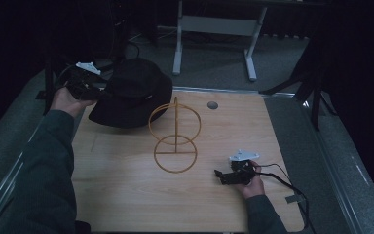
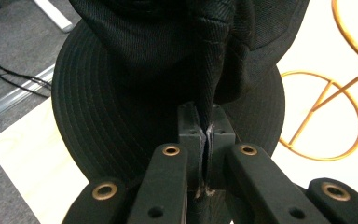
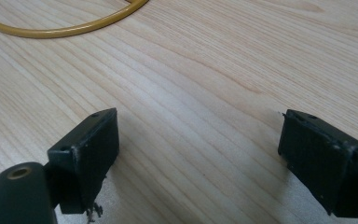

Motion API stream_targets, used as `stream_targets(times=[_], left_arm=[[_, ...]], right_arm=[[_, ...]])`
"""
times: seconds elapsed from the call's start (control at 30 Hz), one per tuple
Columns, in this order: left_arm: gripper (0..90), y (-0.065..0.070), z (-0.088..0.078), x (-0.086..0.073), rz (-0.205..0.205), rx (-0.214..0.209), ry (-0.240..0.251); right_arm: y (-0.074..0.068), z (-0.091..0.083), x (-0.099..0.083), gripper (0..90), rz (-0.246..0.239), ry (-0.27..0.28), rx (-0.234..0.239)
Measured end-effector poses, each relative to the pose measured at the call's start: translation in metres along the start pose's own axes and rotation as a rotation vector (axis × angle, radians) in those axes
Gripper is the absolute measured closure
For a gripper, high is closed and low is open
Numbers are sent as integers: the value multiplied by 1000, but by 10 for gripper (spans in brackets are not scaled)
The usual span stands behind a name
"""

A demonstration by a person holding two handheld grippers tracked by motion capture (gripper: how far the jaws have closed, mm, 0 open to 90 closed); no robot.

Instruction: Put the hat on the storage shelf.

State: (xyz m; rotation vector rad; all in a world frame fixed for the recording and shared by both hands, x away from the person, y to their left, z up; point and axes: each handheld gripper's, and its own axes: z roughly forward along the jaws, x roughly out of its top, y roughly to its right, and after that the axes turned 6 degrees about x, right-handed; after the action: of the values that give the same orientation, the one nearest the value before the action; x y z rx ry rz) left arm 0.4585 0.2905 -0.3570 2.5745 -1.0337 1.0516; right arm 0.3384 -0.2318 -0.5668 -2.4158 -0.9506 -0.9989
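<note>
A black bucket hat point(image 1: 134, 92) hangs over the table's far left corner, its crown pinched in a fold. My left gripper point(image 1: 97, 90) is shut on that fold; in the left gripper view the jaws squeeze the black cloth of the hat point(image 2: 168, 56) at my left gripper point(image 2: 206, 135). A gold wire stand point(image 1: 175, 134) with an upright ring and a flat ring base stands mid-table, just right of the hat; the gold wire stand point(image 2: 326, 116) also lies beyond the brim. My right gripper point(image 1: 220, 176) rests low on the wood near the front right, and the right gripper point(image 3: 198, 154) stands open with nothing between its jaws.
The wooden table point(image 1: 126, 195) has a round grommet hole point(image 1: 213, 105) near its far edge. A white desk frame point(image 1: 214, 29) stands on the grey floor beyond. A black cable point(image 1: 282, 180) trails from the right gripper toward the front right corner.
</note>
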Motion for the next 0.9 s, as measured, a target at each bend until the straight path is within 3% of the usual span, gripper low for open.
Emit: stream_targets(times=[0.47,0.9], left_arm=[[885,5,-10,8,35,-23,22],[885,5,-20,14,39,-41,53]], right_arm=[[0,0,0,122,0,0,0],[0,0,0,122,0,0,0]])
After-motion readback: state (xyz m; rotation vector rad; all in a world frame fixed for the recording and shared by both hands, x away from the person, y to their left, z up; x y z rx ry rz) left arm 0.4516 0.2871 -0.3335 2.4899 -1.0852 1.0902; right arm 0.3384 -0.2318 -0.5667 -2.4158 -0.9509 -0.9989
